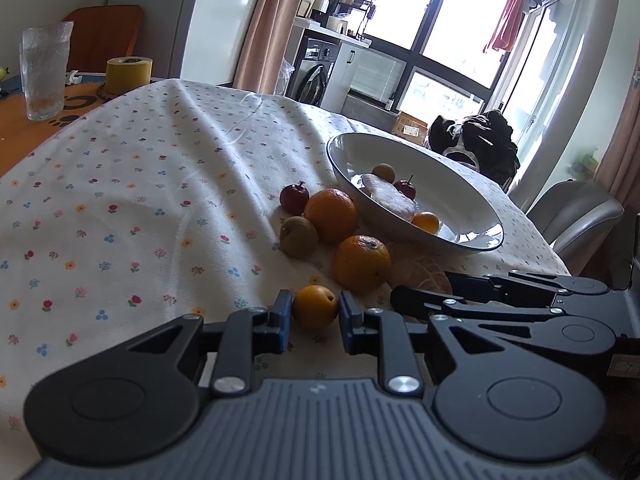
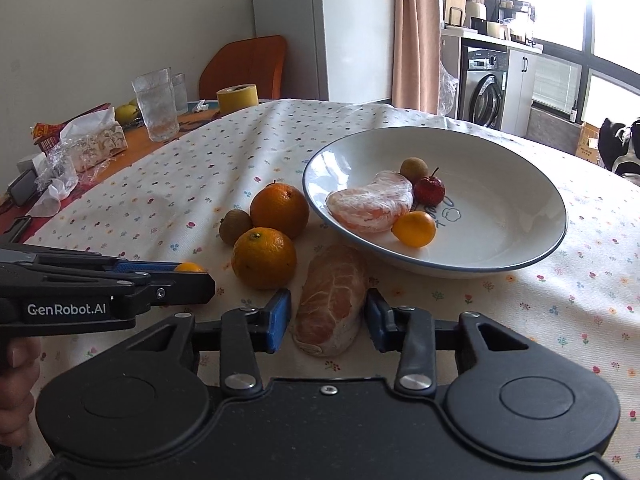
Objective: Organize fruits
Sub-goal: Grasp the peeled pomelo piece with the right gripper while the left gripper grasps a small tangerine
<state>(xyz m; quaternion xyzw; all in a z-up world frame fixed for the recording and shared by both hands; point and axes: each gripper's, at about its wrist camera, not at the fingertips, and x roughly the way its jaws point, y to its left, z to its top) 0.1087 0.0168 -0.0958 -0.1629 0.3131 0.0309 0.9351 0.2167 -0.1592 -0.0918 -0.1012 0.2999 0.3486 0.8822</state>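
My left gripper [image 1: 315,316] is shut on a small orange fruit [image 1: 315,306] that rests on the flowered tablecloth. In the right wrist view, my right gripper [image 2: 329,322] is open, its fingers on either side of a peeled citrus segment [image 2: 332,304] lying on the cloth. Behind these sit two oranges [image 2: 280,210] [image 2: 264,258] and a kiwi [image 2: 235,226], with a small red fruit [image 1: 294,198] beside them. The white bowl [image 2: 500,220] holds another peeled segment [image 2: 370,202], a red fruit [image 2: 429,191], a brownish fruit [image 2: 414,168] and a small orange one [image 2: 414,229].
Far left on the table stand a glass [image 1: 44,76], a yellow tape roll [image 1: 129,74] and a tissue pack [image 2: 100,142]. The table's right edge drops off just past the bowl, with a grey chair [image 1: 576,216] beyond. A hand [image 2: 16,392] holds the left gripper.
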